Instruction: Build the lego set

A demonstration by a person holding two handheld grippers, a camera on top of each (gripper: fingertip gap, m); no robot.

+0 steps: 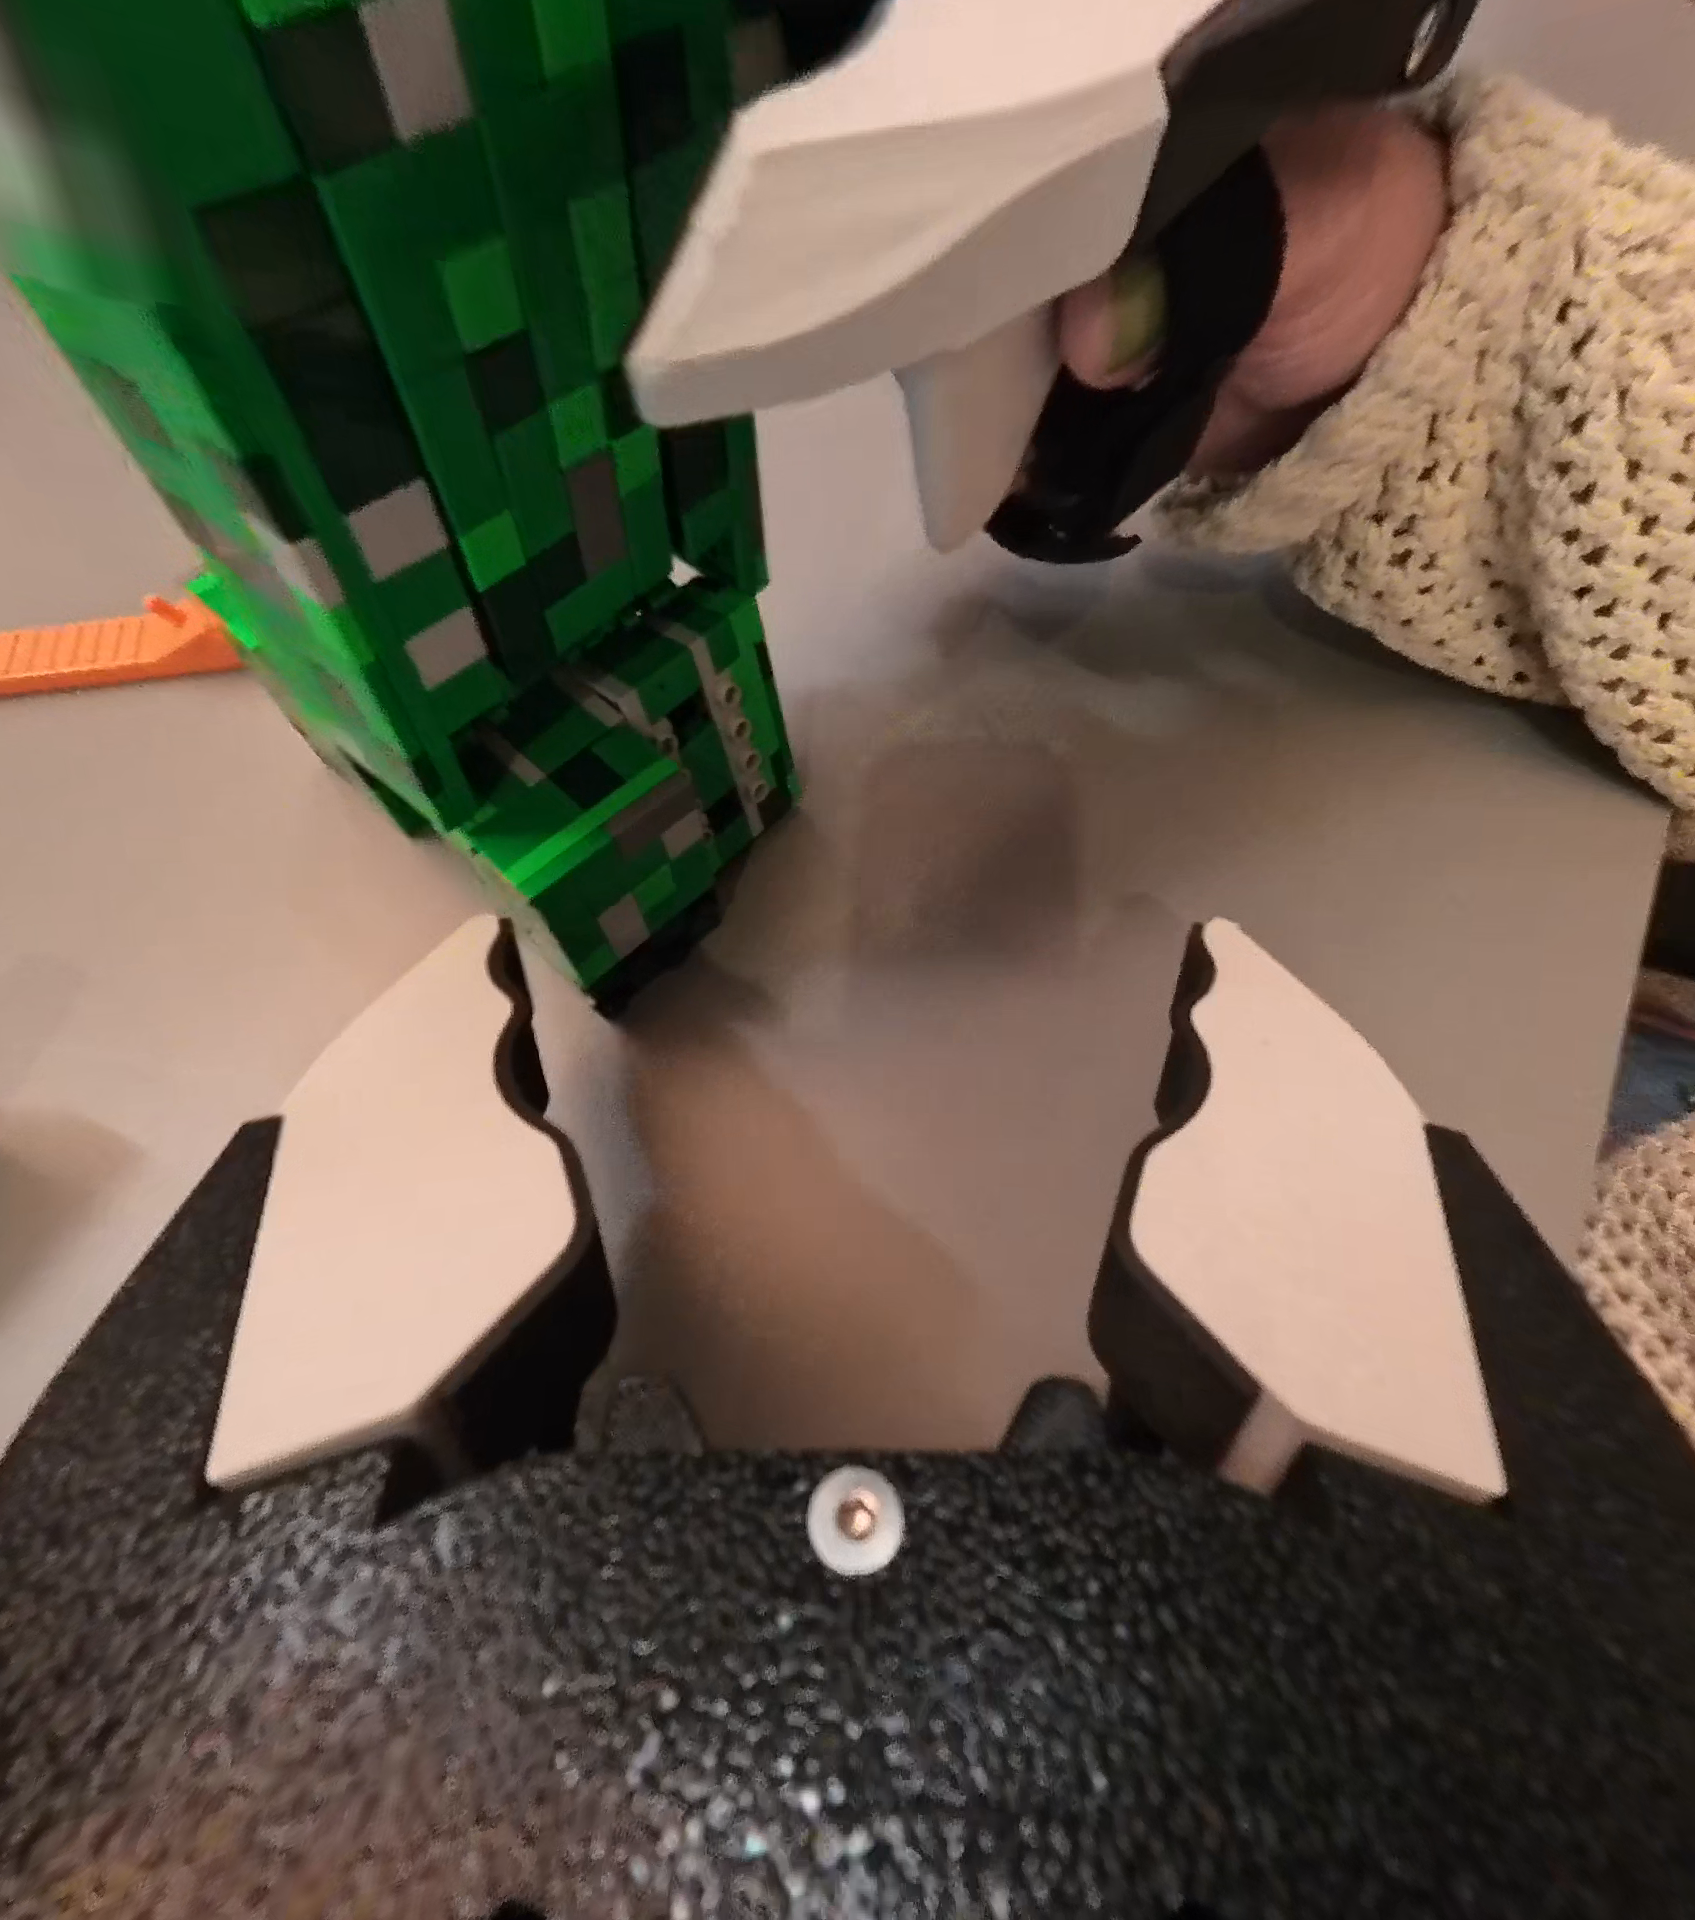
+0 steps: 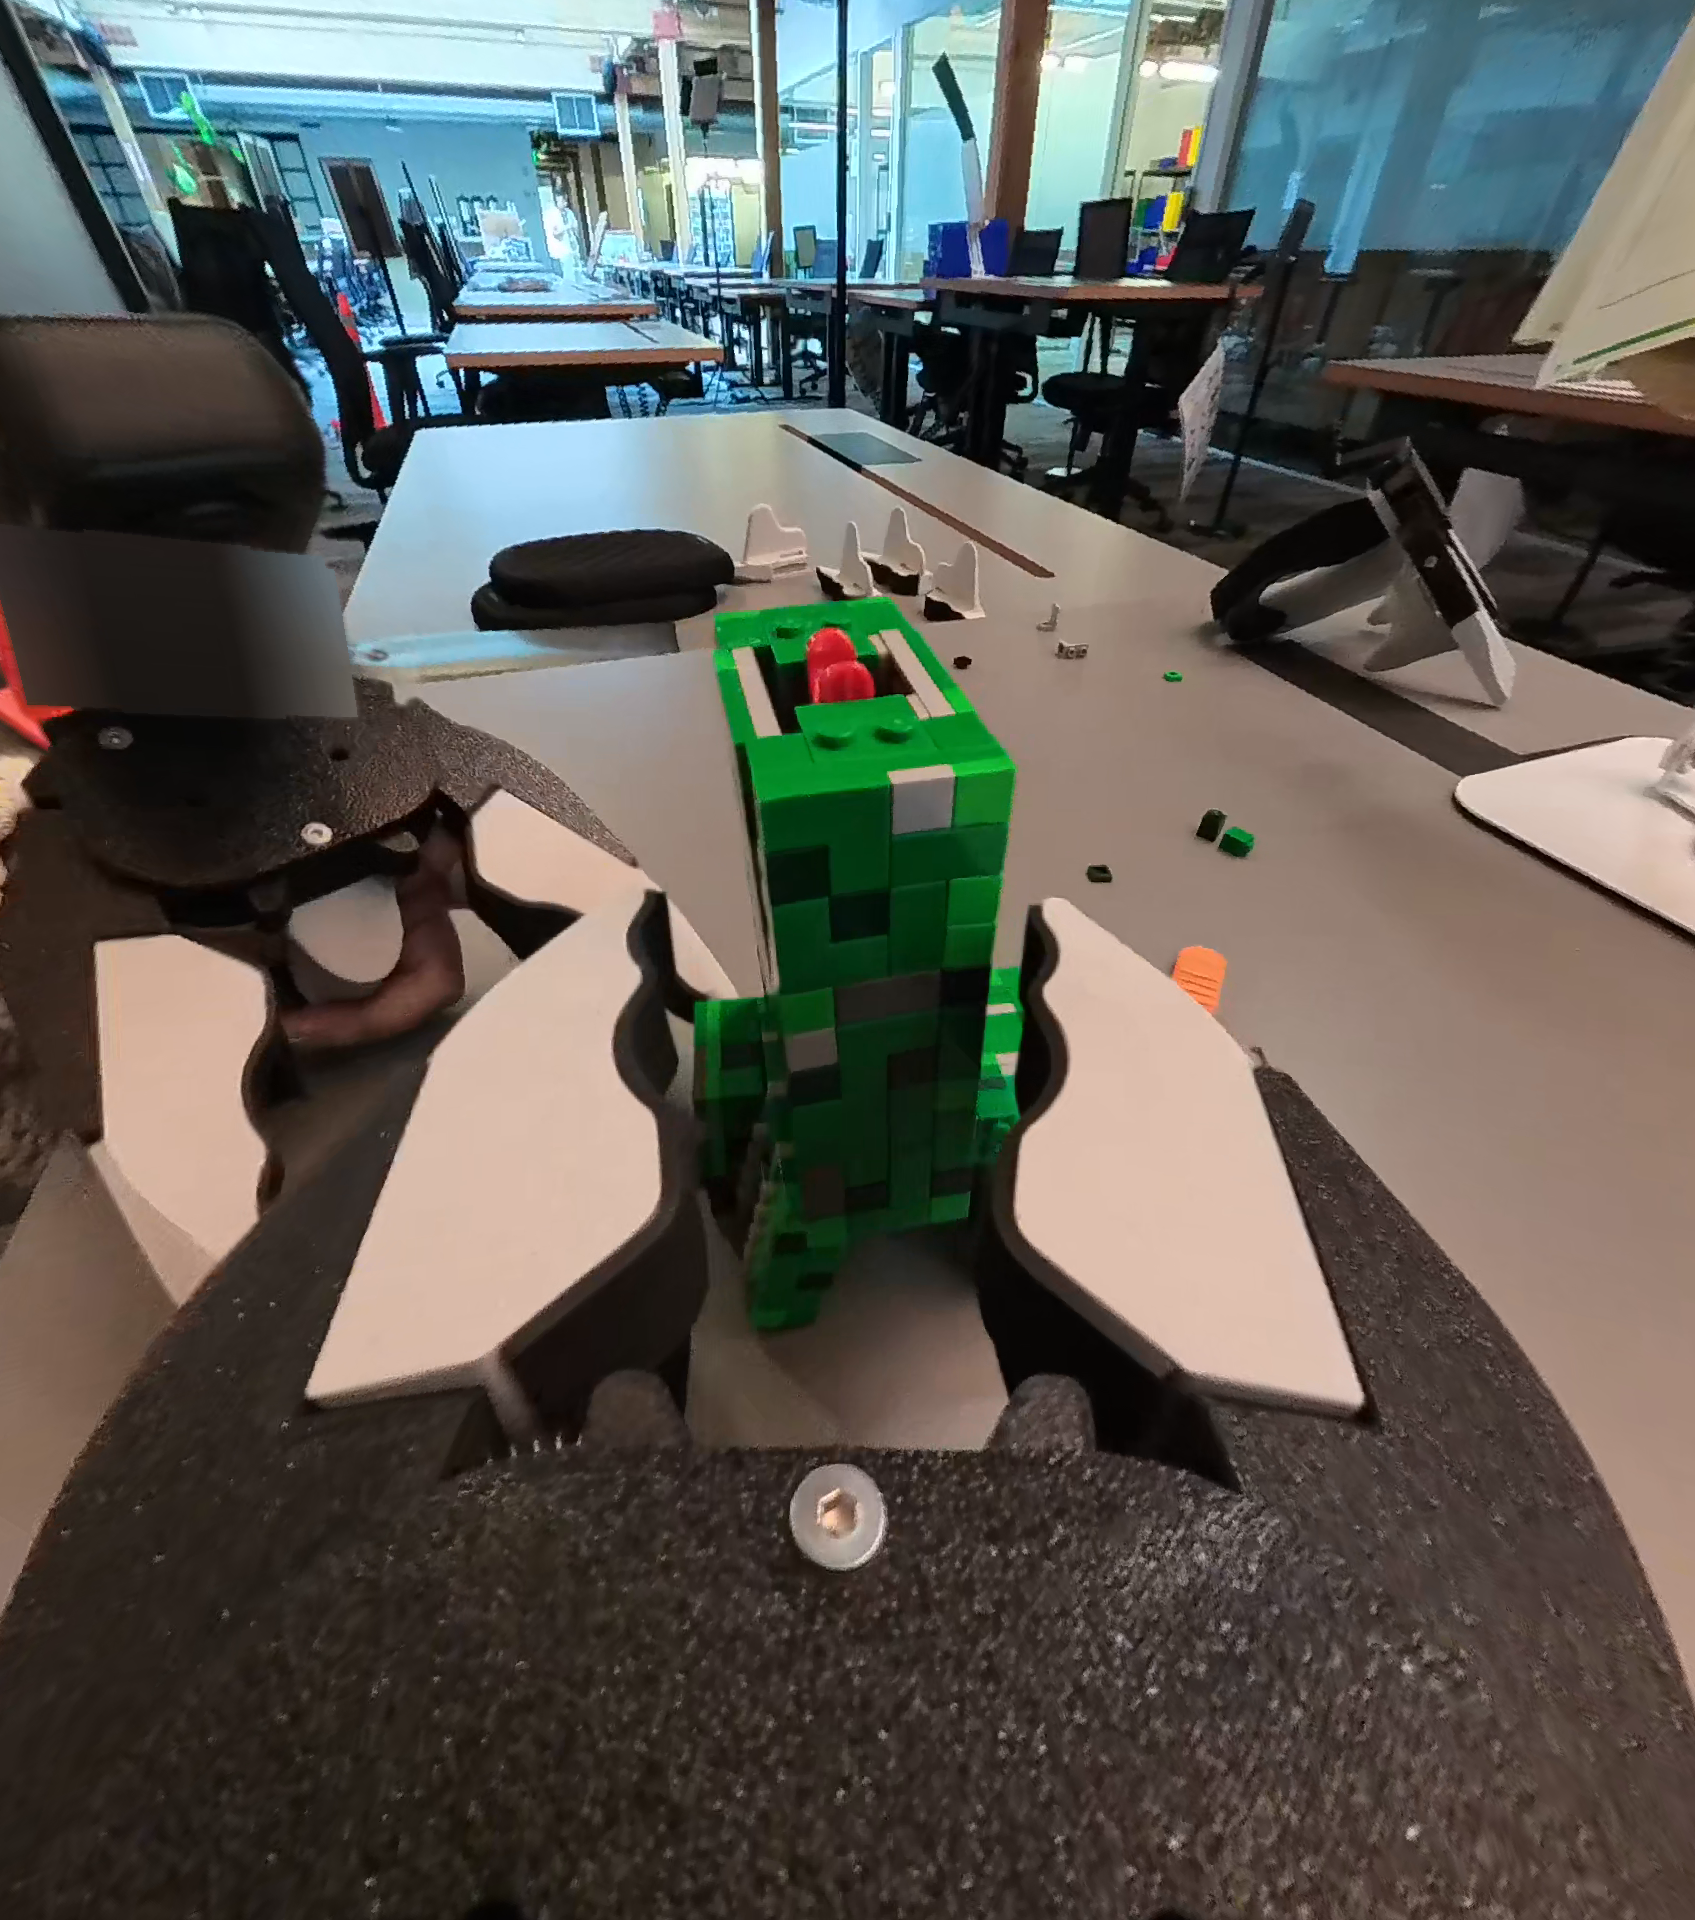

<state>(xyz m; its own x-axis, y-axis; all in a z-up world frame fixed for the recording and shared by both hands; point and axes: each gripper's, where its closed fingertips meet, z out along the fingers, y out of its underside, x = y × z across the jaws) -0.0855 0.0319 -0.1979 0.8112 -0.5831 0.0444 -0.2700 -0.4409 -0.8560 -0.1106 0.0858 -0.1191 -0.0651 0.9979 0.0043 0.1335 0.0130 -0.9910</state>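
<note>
A tall green, grey and black pixel-patterned lego figure stands on the grey table, with red pieces in its open top. My right gripper sits around its lower body with the jaws apart. A slit shows between the left pad and the figure, so it is not gripped. In the left wrist view the figure rises at the upper left. My left gripper is wide open and empty, its left fingertip beside the figure's foot. It also shows in the right wrist view.
An orange brick separator lies behind the figure and shows in the right wrist view. Small loose green pieces lie to the right. A white stand base is at the far right. The table corner and a knitted sleeve are close.
</note>
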